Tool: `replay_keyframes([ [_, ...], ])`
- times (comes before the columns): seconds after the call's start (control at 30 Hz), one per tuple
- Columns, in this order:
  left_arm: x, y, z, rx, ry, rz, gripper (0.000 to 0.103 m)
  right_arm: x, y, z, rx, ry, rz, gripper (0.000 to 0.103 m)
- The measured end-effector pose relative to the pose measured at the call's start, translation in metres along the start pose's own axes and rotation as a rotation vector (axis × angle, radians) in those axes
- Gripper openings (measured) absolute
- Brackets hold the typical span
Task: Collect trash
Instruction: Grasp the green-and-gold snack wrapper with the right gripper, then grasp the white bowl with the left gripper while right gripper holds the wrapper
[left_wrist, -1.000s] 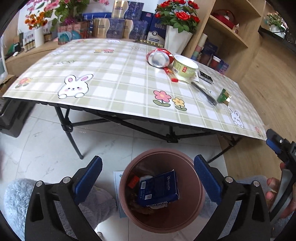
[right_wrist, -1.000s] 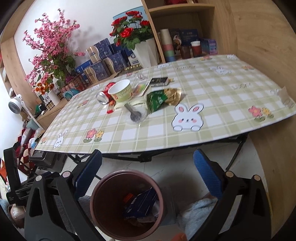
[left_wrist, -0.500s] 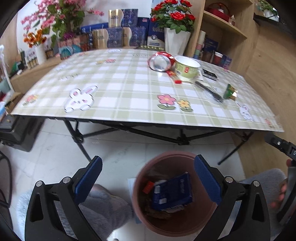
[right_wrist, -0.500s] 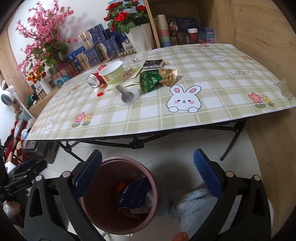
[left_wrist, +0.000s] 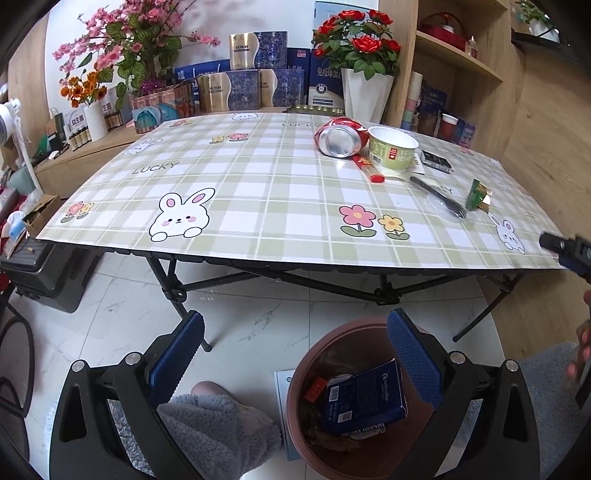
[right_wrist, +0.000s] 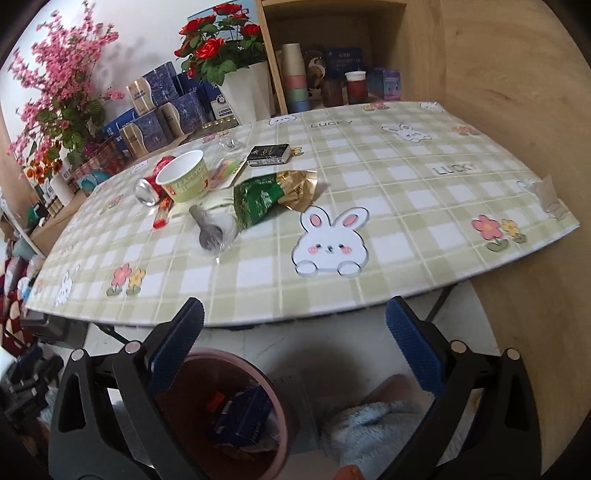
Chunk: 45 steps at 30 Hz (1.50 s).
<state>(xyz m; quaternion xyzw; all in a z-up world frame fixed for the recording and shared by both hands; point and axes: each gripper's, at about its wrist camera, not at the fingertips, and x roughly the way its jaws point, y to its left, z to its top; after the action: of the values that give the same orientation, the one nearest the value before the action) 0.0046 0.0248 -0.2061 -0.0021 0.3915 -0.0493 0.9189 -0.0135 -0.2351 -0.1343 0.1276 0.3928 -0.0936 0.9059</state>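
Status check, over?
Left gripper and right gripper open, empty. Blue carton in bin. Can, cup remain. Nothing blocking.

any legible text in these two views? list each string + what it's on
"LUCKY": printed on the checked tablecloth, seen repeatedly in both views.
"YE...": partial word on the green paper bowl; the rest is unreadable.
Blue carton in the bin: print too blurred.
Black packet, red can, shelf boxes: too small.
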Motion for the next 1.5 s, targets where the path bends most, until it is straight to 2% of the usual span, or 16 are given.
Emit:
replay_keyframes([
  [0.23,0.012,0.011,0.004,-0.044,0.027,0.014,0.097,0.035,0.011,0.047,0.012,-0.038,0.037,0.097],
  [0.37,0.020,0.016,0.014,-0.052,0.031,0.018,0.097,0.070,0.016,0.070,0.070,-0.001,0.072,0.096],
  [0.53,0.030,0.016,0.028,-0.059,0.036,-0.004,0.097,0.113,0.029,0.083,0.060,0.062,0.059,0.082],
  [0.67,0.037,0.008,0.043,-0.056,0.036,-0.021,0.097,0.136,0.033,0.095,0.070,0.114,0.033,0.078],
  [0.7,0.040,0.004,0.048,-0.047,0.036,-0.039,0.097,0.139,0.033,0.097,0.075,0.128,0.027,0.074],
  [0.77,0.045,-0.006,0.057,-0.016,0.032,-0.064,0.097,0.146,0.030,0.099,0.071,0.162,0.034,0.052],
  [0.83,0.051,-0.019,0.068,0.028,0.036,-0.097,0.097,0.144,0.027,0.100,0.071,0.165,0.072,0.036],
  [0.97,0.065,-0.046,0.094,0.091,0.039,-0.180,0.097,0.130,0.018,0.099,0.054,0.125,0.124,0.032],
  [1.13,0.086,-0.082,0.149,0.240,-0.015,-0.271,0.097,0.111,0.004,0.094,0.093,0.080,0.186,0.030],
  [1.27,0.111,-0.097,0.191,0.296,-0.035,-0.273,0.097,0.102,-0.004,0.093,0.119,0.057,0.205,0.030],
  [1.4,0.149,-0.122,0.217,0.366,0.022,-0.281,0.097,0.100,-0.012,0.092,0.163,0.052,0.215,0.030],
  [1.5,0.176,-0.134,0.223,0.387,0.071,-0.246,0.097,0.099,-0.017,0.092,0.188,0.049,0.215,0.030],
])
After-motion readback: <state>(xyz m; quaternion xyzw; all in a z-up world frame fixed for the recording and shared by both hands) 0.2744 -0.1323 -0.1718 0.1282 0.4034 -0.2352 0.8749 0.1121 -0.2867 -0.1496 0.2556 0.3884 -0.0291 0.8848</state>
